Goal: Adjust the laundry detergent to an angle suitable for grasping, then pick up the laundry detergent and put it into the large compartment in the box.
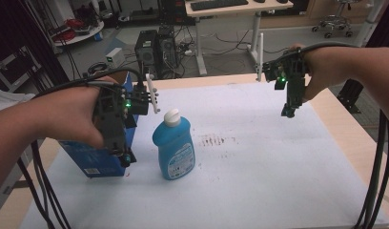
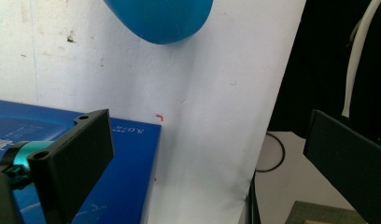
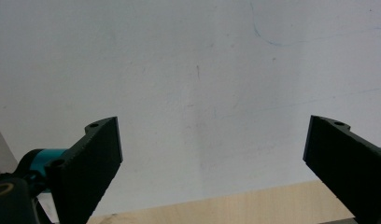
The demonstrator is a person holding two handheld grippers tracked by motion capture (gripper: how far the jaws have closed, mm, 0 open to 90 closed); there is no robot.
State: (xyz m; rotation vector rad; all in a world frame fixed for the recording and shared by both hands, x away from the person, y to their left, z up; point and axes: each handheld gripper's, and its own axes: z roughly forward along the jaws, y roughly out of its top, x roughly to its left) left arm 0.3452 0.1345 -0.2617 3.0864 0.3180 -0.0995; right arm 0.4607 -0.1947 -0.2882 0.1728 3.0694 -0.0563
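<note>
Left gripper (image 1: 122, 153) over blue box (image 1: 95, 160) at left edge of white sheet (image 1: 259, 157), jaws wide, nothing between (1 jaw above the box top). Blue bottle (image 1: 174, 145) upright just right of box, white cap on. Right gripper (image 1: 289, 110) above far right of sheet, well apart from both, jaws wide, empty.

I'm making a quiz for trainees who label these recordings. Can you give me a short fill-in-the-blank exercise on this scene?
1. The bottle has a ____ cap.
2. The left gripper hangs over a ____ box.
3. The right gripper has its jaws ____, with nothing between them.
4. The bottle stands ____ on the white sheet.

Missing words: white; blue; open; upright
</note>
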